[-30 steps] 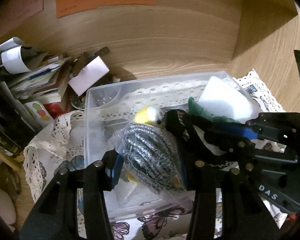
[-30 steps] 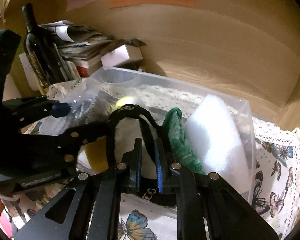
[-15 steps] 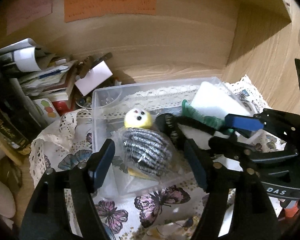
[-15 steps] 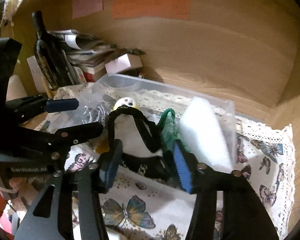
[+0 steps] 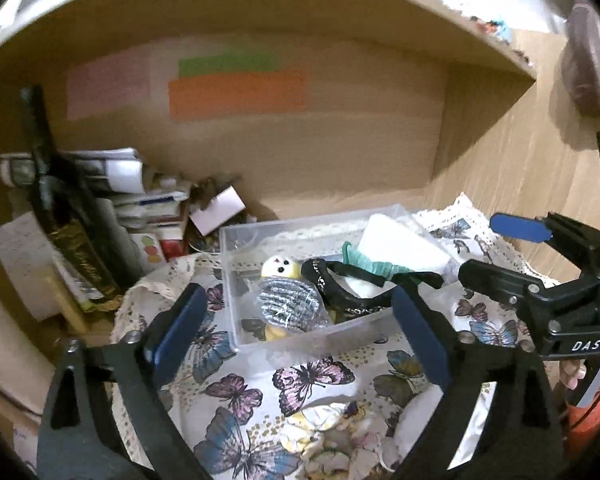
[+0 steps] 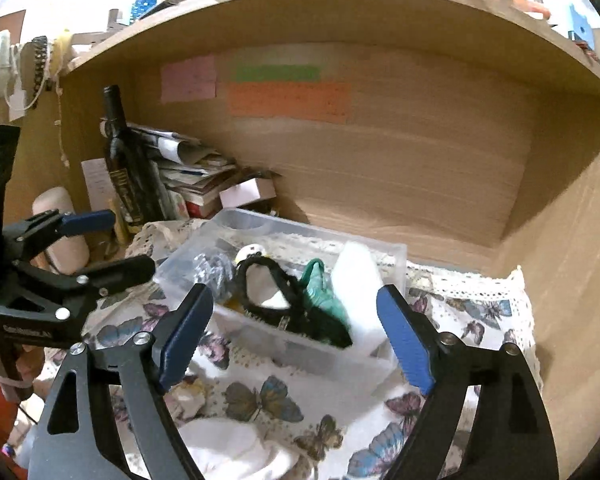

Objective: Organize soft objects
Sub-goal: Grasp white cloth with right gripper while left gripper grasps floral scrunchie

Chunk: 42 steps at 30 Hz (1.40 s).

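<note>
Over on the left, a dark glass wine bottle (image 6: 121,168) stands against the stacked papers and books (image 6: 188,176), well clear of our work. Next comes our left gripper (image 5: 296,332), its blue-padded fingers (image 5: 178,330) spread wide with nothing between them, hovering above the butterfly-print lace-edged cloth (image 5: 240,396). Straight ahead of it sits the clear plastic rectangular bin (image 5: 236,312), and this is where the soft things are: a bagged silver-grey striped plush with a yellow head (image 5: 284,300) at the bin's left end, a black strap loop (image 6: 268,280) around something white in the middle, a green knitted piece (image 6: 320,292) beside it, and a white foam block (image 6: 356,284) upright at the right end. The bin's long axis runs across us, left to right and slightly away. Our right gripper (image 6: 296,332) is also spread wide and empty, framing the foam-and-strap end. So we judge the split is simple: left hand nearer the plush, right hand nearer the foam, both just short of the bin's front wall. With everything soft apparently in the bin, any next reach goes forward and down over that wall.
</note>
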Available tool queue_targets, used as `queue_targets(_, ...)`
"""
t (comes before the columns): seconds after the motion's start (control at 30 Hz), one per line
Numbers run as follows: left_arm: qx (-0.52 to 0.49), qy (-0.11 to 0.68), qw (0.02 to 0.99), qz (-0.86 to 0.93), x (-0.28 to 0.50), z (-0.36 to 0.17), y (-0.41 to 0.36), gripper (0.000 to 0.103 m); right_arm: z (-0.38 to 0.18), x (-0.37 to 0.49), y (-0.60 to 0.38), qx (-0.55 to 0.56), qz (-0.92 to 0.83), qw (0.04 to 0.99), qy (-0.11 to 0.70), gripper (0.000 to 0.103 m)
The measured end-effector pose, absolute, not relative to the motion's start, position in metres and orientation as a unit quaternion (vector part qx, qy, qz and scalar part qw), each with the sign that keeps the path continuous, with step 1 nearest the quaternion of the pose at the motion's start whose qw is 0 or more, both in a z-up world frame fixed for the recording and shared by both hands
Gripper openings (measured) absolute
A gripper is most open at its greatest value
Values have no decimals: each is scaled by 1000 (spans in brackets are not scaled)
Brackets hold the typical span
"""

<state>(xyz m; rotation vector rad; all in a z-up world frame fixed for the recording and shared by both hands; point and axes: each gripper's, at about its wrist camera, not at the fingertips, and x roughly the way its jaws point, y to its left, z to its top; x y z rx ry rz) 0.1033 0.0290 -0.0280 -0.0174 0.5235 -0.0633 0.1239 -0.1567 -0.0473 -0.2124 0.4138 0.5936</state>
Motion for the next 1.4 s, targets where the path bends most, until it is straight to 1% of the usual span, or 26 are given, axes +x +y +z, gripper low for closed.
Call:
queue_targets(0.13, -13, 259, 965, -35, 84, -29, 28, 96, -58, 111, -161, -96, 296, 926, 212, 82)
queue_targets(0.33, -23, 281, 958, -42, 63, -49, 27, 96, -83, 96, -164, -79, 303, 919, 240, 83)
queue_targets(0.77, -47, 364, 930, -25, 52, -115, 31, 96, -163, 105, -151, -42, 310, 878, 361, 83)
queue_targets(1.03, -60, 413, 908, -39, 66, -143, 26, 96, -171, 97, -143, -93, 311, 879, 348, 83)
queue_targets(1.1, -65, 424, 902, -49, 72, -147, 23, 96, -172, 96, -145, -96, 311, 881, 343, 81)
queue_targets(1.13, -64, 429, 899, -53, 74, -149, 22, 96, -173, 96, -146, -97, 312, 881, 342, 76)
queue_targets(1.17, -58, 432, 899, -53, 76, -151, 19, 96, -173, 95, -148, -97, 311, 882, 339, 69)
queue_targets(1.2, -49, 433, 899, -51, 78, -151, 16, 96, -174, 95, -150, -97, 310, 883, 338, 65)
queue_targets(1.27, -43, 435, 898, -56, 81, -151, 13, 95, -174, 94, -152, -97, 308, 886, 333, 50)
queue_targets(1.3, -44, 436, 897, -61, 82, -151, 13, 94, -174, 93, -154, -96, 309, 886, 331, 48)
queue_targets(1.37, -50, 438, 894, -77, 84, -151, 10, 84, -173, 92, -156, -93, 308, 888, 329, 40)
queue_targets(1.4, -46, 439, 894, -80, 85, -152, 9, 78, -173, 92, -158, -90, 307, 889, 328, 39)
